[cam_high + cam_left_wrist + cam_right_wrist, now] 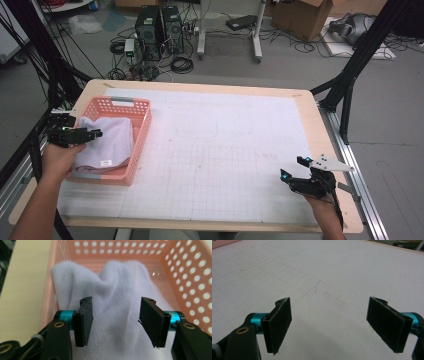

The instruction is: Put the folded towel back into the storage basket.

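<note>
On the left side of the counter stood a pink perforated basket, and inside it lay a white knitted cloth, bunched into soft folds and filling most of the basket's floor, with a small label showing near its front edge. The left gripper hung over the basket's left rim, held in the person's left hand and pointing across the cloth. In the left gripper view its jaws stood apart on either side of a raised fold of the cloth, the pads not pressing on the fabric; whether their tips brushed it could not be told. Behind the fold the basket's holed walls rose at the back and along the right side.

The right gripper sat well apart from the basket, near the front right corner of the counter, low over the white gridded mat. In the right gripper view its jaws were spread wide with nothing between them, only the bare gridded surface beneath.
</note>
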### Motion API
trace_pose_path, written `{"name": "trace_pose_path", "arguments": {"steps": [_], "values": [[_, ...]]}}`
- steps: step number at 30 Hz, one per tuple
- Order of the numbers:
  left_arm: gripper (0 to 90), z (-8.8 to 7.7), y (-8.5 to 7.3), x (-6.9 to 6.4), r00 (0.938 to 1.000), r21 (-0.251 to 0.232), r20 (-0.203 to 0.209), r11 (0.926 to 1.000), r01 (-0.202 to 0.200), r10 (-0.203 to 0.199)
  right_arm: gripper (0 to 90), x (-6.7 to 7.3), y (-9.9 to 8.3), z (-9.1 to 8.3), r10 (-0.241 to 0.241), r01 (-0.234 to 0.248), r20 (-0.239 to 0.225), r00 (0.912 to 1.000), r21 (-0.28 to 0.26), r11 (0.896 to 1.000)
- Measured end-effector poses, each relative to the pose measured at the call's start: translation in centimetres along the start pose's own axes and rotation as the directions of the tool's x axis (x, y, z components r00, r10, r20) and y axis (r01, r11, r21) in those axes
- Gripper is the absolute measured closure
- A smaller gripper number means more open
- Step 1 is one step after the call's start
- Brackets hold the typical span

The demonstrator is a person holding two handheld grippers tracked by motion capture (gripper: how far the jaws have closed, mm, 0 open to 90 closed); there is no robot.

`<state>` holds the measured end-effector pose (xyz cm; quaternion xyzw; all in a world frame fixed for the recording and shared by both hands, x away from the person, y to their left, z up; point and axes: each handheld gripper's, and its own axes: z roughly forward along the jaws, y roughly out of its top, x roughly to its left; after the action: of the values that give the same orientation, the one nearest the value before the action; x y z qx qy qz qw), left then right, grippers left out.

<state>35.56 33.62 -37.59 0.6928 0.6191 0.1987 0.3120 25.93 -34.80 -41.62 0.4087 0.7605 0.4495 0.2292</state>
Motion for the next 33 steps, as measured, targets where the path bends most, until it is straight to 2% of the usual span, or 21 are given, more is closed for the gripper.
{"name": "trace_pose_path", "arguments": {"steps": [1,3,6,9,13,15,17,18,19,22,24,25,26,27,29,30,33], "values": [[41.9,0.4,0.0,0.0,0.9999,0.015,-0.009,0.9999,0.008,-0.008,18.9,0.1,0.0,0.1,0.001,-0.001,-0.003,1.0,0.004,1.0],[41.2,1.2,0.0,-0.1,0.9997,0.011,-0.023,0.9999,0.007,-0.007,18.9,0.2,0.1,0.1,-0.005,0.005,-0.005,1.0,0.004,1.0],[39.0,2.5,0.0,-0.4,0.9996,0.043,-0.025,0.999,-0.009,0.01,18.9,0.2,0.0,0.1,-0.005,0.005,-0.007,1.0,0.004,1.0],[38.8,3.3,0.1,-0.5,0.9997,0.044,-0.012,0.9988,-0.023,0.023,18.9,0.0,0.0,0.2,0.004,-0.004,-0.007,1.0,0.008,1.0],[41.4,4.1,0.1,-0.9,0.9963,-0.002,0.053,0.9977,-0.067,0.067,18.9,0.1,-0.1,0.4,-0.001,0.001,-0.011,0.9999,0.013,1.0],[42.8,4.4,0.0,-1.0,0.99,-0.038,0.108,0.9955,-0.087,0.091,18.9,0.0,-0.1,0.4,-0.003,0.003,-0.01,0.9999,0.014,1.0],[43.9,4.5,-0.1,-1.2,0.9798,-0.079,0.15,0.9895,-0.121,0.132,18.9,0.0,-0.2,0.5,-0.001,0.001,-0.011,0.9999,0.017,1.0],[44.2,4.6,-0.1,-1.5,0.9787,-0.091,0.138,0.9859,-0.14,0.152,18.9,0.0,-0.2,0.5,-0.002,0.002,-0.012,0.9999,0.016,1.0],[43.4,4.5,0.0,-1.5,0.9801,-0.092,0.123,0.9852,-0.145,0.156,18.9,0.0,-0.2,0.5,0.002,-0.002,-0.013,0.9999,0.019,1.0],[40.2,3.9,0.2,-1.4,0.9916,-0.098,0.07,0.99,-0.101,0.108,18.8,0.0,-0.2,0.5,0.001,-0.001,-0.01,1.0,0.016,1.0],[46.4,3.4,0.1,-1.2,0.9924,-0.108,0.069,0.9896,-0.094,0.102,18.8,0.0,-0.2,0.4,0.001,0.0,-0.009,1.0,0.013,1.0],[50.8,3.5,0.1,-1.1,0.9943,-0.076,0.056,0.9934,-0.086,0.09,18.9,0.0,-0.2,0.4,0.0,0.001,-0.009,1.0,0.015,1.0],[50.8,3.6,0.0,-0.8,0.997,-0.039,0.026,0.9966,-0.072,0.073,18.8,0.0,-0.2,0.4,-0.001,0.001,-0.009,1.0,0.016,1.0],[49.8,3.7,0.0,-0.6,0.9979,-0.024,-0.01,0.9977,-0.064,0.063,18.9,0.1,-0.2,0.4,0.001,0.0,-0.009,1.0,0.016,1.0],[47.8,3.7,-0.2,0.0,0.9968,-0.008,-0.077,0.9997,-0.022,0.022,18.8,0.1,-0.2,0.4,-0.001,0.001,-0.012,0.9999,0.016,1.0],[51.4,3.7,-0.3,0.0,0.996,-0.005,-0.087,0.9998,-0.021,0.02,18.9,0.1,-0.2,0.4,-0.001,0.002,-0.011,0.9999,0.017,1.0],[49.4,4.0,-0.3,-0.4,0.9916,0.019,-0.113,0.9979,-0.061,0.063,18.9,0.0,-0.2,0.4,0.0,0.0,-0.008,1.0,0.018,1.0]]}}
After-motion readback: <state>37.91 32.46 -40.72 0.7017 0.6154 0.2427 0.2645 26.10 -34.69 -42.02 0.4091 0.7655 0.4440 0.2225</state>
